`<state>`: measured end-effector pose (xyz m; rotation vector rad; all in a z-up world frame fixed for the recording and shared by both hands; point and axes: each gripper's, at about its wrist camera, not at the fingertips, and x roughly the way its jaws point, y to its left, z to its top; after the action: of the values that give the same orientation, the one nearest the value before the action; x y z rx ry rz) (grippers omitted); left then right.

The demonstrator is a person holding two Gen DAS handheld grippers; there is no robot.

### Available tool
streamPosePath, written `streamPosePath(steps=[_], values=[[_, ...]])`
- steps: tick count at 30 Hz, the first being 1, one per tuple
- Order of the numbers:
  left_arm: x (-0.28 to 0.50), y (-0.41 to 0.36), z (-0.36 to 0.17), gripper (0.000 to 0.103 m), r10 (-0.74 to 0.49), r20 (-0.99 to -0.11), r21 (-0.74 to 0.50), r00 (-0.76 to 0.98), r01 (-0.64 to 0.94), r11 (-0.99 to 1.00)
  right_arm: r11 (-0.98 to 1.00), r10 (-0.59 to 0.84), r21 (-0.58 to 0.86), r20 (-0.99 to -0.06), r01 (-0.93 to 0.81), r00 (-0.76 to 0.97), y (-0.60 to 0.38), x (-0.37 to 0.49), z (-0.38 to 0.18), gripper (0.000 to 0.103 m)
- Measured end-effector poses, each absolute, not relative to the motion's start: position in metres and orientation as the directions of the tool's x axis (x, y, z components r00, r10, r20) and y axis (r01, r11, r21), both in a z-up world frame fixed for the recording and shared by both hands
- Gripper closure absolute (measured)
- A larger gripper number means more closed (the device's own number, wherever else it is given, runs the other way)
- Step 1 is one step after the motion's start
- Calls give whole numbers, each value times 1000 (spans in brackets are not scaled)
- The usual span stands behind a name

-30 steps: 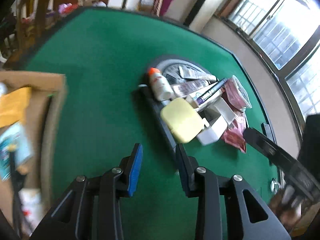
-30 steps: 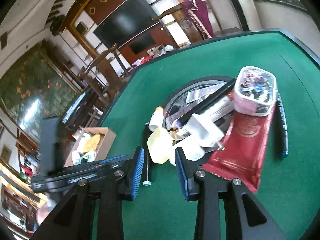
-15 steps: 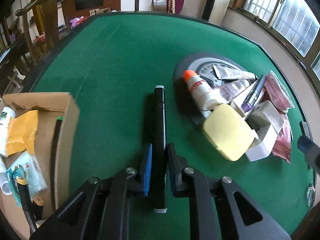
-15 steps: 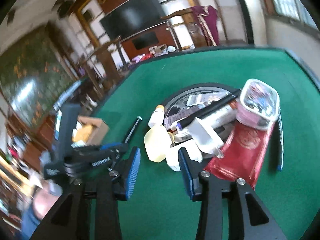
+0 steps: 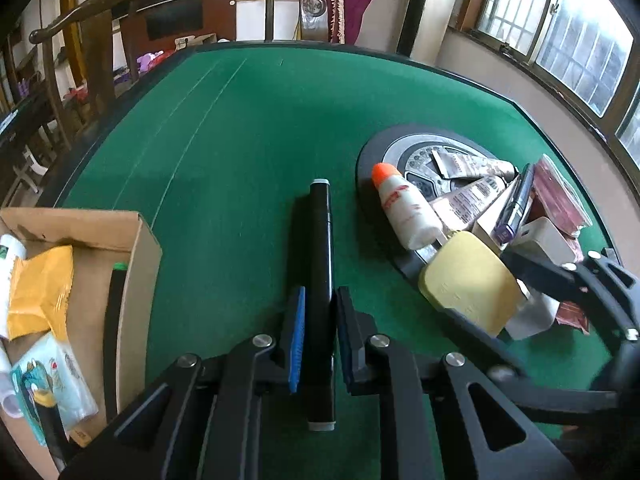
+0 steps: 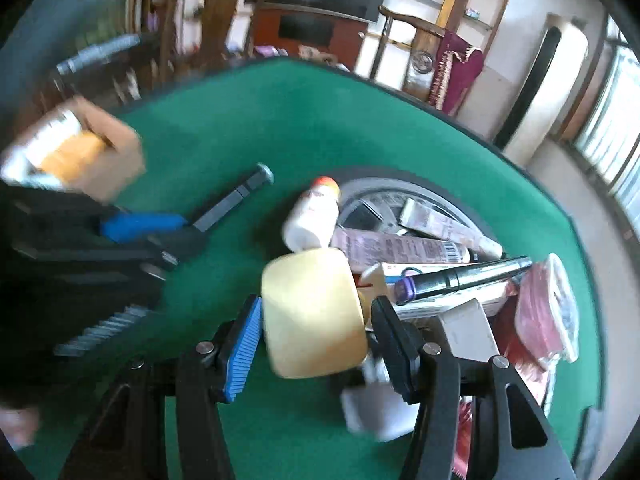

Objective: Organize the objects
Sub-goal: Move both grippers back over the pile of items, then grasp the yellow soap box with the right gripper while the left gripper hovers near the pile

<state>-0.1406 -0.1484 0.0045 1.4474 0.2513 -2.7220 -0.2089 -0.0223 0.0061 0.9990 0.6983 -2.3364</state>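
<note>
My left gripper (image 5: 318, 312) is shut on a black marker (image 5: 320, 240) with white ends that lies along the green table. It also shows in the right wrist view as the left gripper (image 6: 172, 228) holding the marker (image 6: 236, 200). My right gripper (image 6: 316, 312) straddles a pale yellow case (image 6: 314, 312) at the near edge of the pile. Its jaws are opening, and the pads stand just off the case's sides. In the left wrist view the right gripper (image 5: 560, 280) reaches in beside the yellow case (image 5: 468, 284).
A cardboard box (image 5: 136, 264) with packets stands at the left. On a round black disc (image 5: 384, 148) lie a white bottle with an orange cap (image 5: 404, 208), tubes (image 6: 400, 248), a purple-ended pen (image 6: 460, 276), a white box (image 6: 468, 328) and red packets (image 6: 536, 316).
My left gripper has shut on the black marker. My right gripper has swung down to the pile and rolled, and its jaws have widened around the yellow case.
</note>
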Motion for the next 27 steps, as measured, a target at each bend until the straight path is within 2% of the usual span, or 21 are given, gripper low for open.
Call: streamPosePath(steps=[1, 4, 11, 14, 21, 27], values=[[-141, -150, 5, 88, 43, -825, -135, -563, 123, -983, -745, -252, -247, -755, 619, -605, -21, -209, 5, 50], [-139, -148, 5, 89, 39, -820, -130, -571, 119, -984, -773, -279, -187, -759, 607, -589, -7, -211, 10, 51], [-124, -150, 19, 89, 117, -780, -214, -615, 87, -973, -798, -499, 156, -712, 582, -494, 51, -204, 47, 50], [-115, -147, 29, 89, 137, -752, -230, -645, 61, -971, -789, -548, 230, -682, 569, -484, 64, -200, 56, 50], [-104, -135, 44, 89, 162, -710, -236, -685, 14, -972, -774, -602, 327, -646, 542, -470, 81, -196, 68, 50], [-103, -133, 49, 89, 174, -695, -240, -698, -3, -971, -773, -607, 325, -631, 545, -483, 72, -194, 73, 50]])
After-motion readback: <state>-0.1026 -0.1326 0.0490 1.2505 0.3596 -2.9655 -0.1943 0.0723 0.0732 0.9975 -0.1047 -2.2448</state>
